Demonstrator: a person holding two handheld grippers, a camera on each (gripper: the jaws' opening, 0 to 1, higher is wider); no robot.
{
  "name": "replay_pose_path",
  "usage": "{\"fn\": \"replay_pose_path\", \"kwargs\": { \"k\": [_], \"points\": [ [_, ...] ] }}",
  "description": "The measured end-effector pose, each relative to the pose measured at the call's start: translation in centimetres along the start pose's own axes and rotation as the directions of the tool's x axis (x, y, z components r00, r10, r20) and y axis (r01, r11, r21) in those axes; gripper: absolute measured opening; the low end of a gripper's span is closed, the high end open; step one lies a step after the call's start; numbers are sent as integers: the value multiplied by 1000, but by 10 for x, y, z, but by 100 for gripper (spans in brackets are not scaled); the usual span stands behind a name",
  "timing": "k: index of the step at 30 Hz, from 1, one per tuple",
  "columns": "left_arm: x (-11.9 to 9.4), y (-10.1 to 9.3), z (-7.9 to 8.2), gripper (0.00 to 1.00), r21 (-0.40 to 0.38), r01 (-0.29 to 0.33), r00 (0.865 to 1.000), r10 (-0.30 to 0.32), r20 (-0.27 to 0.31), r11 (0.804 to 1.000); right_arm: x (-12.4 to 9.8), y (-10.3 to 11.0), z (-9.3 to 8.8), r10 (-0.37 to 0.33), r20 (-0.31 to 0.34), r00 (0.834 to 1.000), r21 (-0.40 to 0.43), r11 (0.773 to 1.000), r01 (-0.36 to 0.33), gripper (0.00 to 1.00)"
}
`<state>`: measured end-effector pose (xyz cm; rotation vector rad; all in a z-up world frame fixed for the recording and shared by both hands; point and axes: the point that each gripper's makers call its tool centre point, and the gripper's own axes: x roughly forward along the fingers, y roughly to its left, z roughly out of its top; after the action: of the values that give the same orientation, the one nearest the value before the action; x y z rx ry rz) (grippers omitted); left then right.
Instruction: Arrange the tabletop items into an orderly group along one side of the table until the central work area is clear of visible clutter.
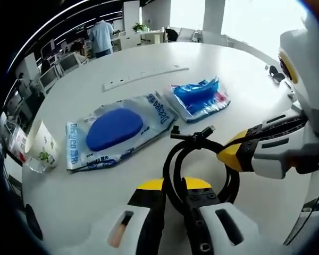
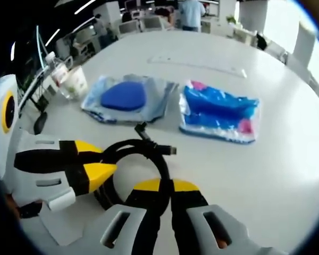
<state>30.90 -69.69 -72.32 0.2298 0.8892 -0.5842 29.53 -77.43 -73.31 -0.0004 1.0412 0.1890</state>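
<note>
A coiled black cable lies on the white table right in front of me. My left gripper is shut on the near side of the coil, which runs up between its yellow tips. My right gripper comes in from the right and grips the coil's other side. In the right gripper view the cable runs between the right gripper's shut jaws, and the left gripper holds it from the left. Beyond lie a packet with a blue oval pad and a blue-and-pink packet.
A paper cup stands near the table's edge beside a clear bottle. A long white power strip lies farther back. A small black object sits at the right. A person stands among desks behind.
</note>
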Motion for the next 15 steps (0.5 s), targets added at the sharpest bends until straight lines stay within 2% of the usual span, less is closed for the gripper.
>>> {"fn": "replay_pose_path", "kwargs": {
  "k": [7, 15],
  "points": [
    [4, 0, -5, 10, -39, 14, 1000, -15, -15, 999, 4, -1, -1, 6, -11, 1000, 5, 1000, -6, 2],
    [6, 1, -9, 11, -42, 13, 1000, -14, -24, 999, 7, 0, -2, 6, -11, 1000, 2, 1000, -6, 3]
  ]
}}
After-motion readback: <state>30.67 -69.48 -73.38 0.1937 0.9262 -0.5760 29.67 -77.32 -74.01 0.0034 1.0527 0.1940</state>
